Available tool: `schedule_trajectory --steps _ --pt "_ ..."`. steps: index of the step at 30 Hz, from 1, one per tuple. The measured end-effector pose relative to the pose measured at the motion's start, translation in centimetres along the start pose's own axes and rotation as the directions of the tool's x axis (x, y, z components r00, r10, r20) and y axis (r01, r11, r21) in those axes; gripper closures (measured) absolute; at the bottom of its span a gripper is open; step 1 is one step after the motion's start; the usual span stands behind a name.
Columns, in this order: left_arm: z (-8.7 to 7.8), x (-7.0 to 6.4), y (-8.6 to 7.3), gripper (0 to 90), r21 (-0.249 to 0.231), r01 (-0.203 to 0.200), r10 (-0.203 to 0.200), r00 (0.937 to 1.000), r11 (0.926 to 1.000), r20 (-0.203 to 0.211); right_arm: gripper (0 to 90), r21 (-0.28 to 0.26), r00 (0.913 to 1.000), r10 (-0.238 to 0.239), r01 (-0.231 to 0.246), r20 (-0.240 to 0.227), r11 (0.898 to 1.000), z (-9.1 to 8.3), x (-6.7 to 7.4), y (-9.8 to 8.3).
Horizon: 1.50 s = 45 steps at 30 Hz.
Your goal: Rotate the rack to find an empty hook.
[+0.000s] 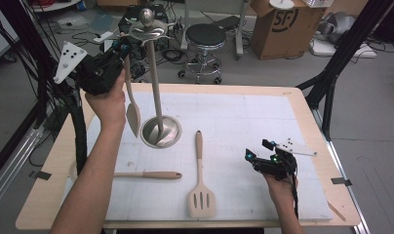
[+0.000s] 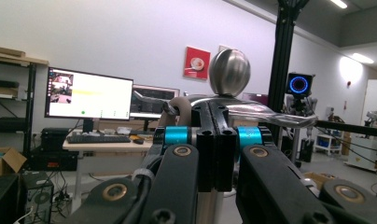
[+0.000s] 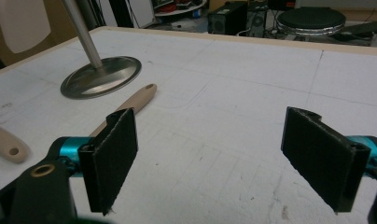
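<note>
Hanging a spoon (image 1: 132,105) on the stand (image 1: 155,87) is the work in hand; the left gripper (image 1: 118,50) is raised to the stand's top, at the far-left part of the desk (image 1: 302,112), because the hooks sit up there under the ball knob (image 1: 147,17); its jaws are clenched on the very top of the spoon's handle, so the eye at the handle's end can meet a hook; in the left gripper view the jaws stand pressed together with the tan handle end (image 2: 176,108) curving just beside a metal arm, though whether the eye is on the hook I cannot tell.

Held by its tip, the spoon dangles with its long axis nearly upright, handle end up at the jaws, bowl pointing down toward the stand's round base (image 1: 160,131); it hangs just left of the pole, roughly parallel to it, its bowl clear of the desk.

The right gripper (image 1: 264,155) rests low near the desk's right edge, jaws released and wide apart with nothing between them, probably kept out of the way until the next tool is wanted; a slotted turner (image 1: 200,180) lies near the front edge, its long axis running front to back with the blade toward the person; another utensil (image 1: 146,174) lies crosswise toward the front-left, its handle end pointing to the right.
</note>
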<state>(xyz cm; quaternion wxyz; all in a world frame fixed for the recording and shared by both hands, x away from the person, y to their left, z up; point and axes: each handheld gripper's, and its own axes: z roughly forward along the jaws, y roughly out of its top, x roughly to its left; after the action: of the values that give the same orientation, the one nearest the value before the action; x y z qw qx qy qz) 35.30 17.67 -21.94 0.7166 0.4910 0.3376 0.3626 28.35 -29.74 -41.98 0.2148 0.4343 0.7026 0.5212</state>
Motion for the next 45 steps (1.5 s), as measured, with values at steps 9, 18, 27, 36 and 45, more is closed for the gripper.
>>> schedule_trajectory --steps 9,18,27,36,45 --pt "0.9 0.8 0.1 89.9 0.005 0.036 -0.036 0.9989 0.9993 -0.031 17.6 -0.002 1.0 0.005 -0.005 0.001 1.0 -0.1 0.0 0.0" --pt "-1.3 -0.3 -0.5 89.8 -0.021 0.038 -0.039 0.9991 0.9991 -0.015 17.6 -0.003 1.0 -0.001 0.001 -0.002 1.0 -0.1 -0.1 0.0" --pt "-1.8 -3.8 -1.1 89.8 -0.015 -0.025 0.026 0.9992 0.9996 0.029 17.6 -0.003 1.0 -0.003 0.003 0.001 1.0 0.0 0.2 0.0" --pt "-0.5 -4.3 -0.2 89.8 -0.017 -0.022 0.022 0.9996 0.9996 0.015 17.6 -0.007 1.0 0.001 -0.001 0.004 1.0 -0.1 -0.1 0.0" --pt "-0.4 -2.6 0.0 89.8 -0.021 0.013 -0.013 0.9997 0.9997 -0.02 17.6 -0.01 1.0 -0.001 0.001 0.0 1.0 -0.2 0.0 0.0"
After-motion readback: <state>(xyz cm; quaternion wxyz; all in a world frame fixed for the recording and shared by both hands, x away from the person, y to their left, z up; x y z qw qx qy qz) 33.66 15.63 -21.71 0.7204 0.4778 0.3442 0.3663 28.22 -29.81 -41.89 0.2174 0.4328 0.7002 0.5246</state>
